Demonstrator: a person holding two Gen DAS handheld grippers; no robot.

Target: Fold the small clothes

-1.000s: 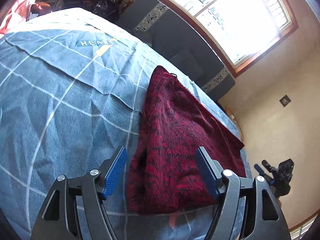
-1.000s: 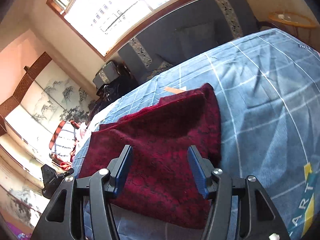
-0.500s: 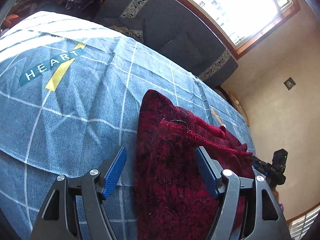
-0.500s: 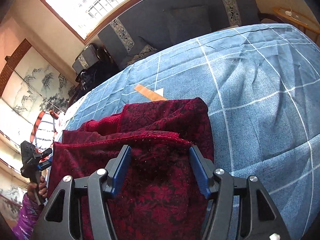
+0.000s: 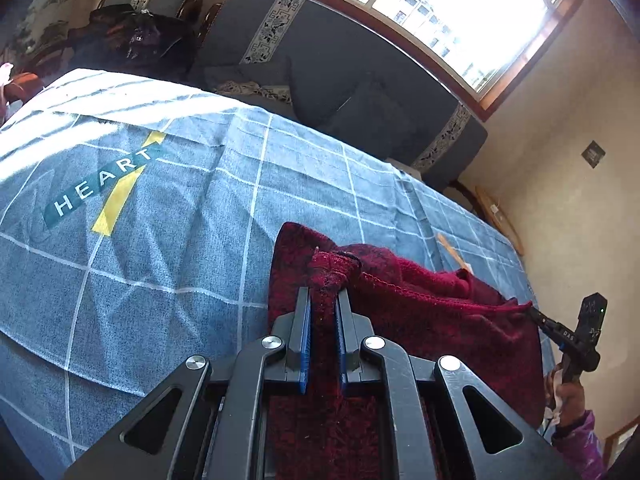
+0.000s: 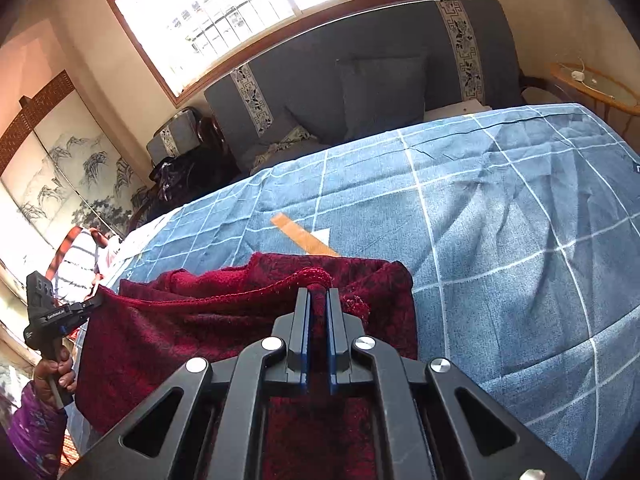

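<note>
Where the blue checked bedspread (image 5: 168,240) covers the bed, its printed "HEART" label with a yellow stripe (image 5: 105,184) lies at far left, in sunlight, well apart from the garment.

Item, task's thing: dark red patterned knit garment (image 5: 440,320), lying rumpled on the near right part of the bedspread in the left wrist view, and on the near left part (image 6: 192,332) in the right wrist view; its upper hemmed edge is raised off the cloth and stretched between the two tools.

Item: left gripper (image 5: 322,300), black with blue pads, clenched on a bunched corner of the garment's raised edge; fabric fills the narrow gap between the pads. Seen from the other side (image 6: 94,304), it bites the garment's far left corner, its handle gripped by a hand (image 6: 54,372) in a purple sleeve.

Item: right gripper (image 6: 319,298), same make, clamped on the opposite corner of that edge. From the left wrist view it (image 5: 538,316) pinches the garment's right tip.

Item: orange printed stripe (image 6: 304,238) on the bedspread, just beyond the garment.

Item: grey cushioned sofa (image 6: 380,92), far side, beneath a bright window (image 6: 256,4).
</note>
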